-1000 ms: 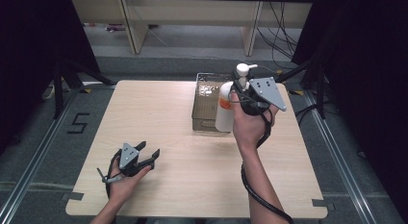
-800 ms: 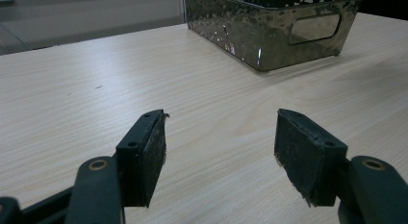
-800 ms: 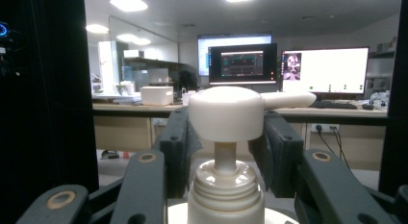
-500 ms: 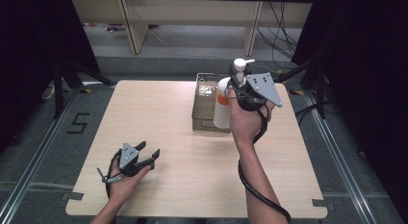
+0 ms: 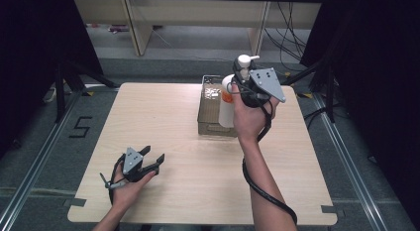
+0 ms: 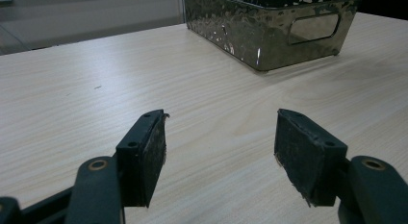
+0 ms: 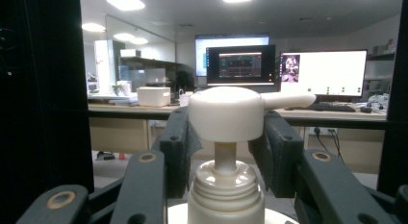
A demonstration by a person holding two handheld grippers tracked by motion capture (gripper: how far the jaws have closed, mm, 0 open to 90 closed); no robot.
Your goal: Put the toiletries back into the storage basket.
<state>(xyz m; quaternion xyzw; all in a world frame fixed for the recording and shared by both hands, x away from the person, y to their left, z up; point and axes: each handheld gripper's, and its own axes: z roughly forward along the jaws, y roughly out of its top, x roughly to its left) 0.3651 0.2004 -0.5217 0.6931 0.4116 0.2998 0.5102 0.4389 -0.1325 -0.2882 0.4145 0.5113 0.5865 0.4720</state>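
Pale wooden table [image 5: 163, 117] with a metal basket [image 5: 210, 114] near its far edge. Right gripper [image 7: 223, 137], clamped on a white pump bottle [image 5: 229, 99], has risen slightly, suggesting it is leaving the basket. Left gripper [image 6: 221, 142] rests wide open, empty.

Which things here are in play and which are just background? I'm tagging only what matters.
In play:
- pump bottle, held upright over the basket
- right claw, closed around the pump neck
- metal basket on the table

Just about:
- left claw, open, resting low near the table
- monitors on a far desk
- shelving beyond the table
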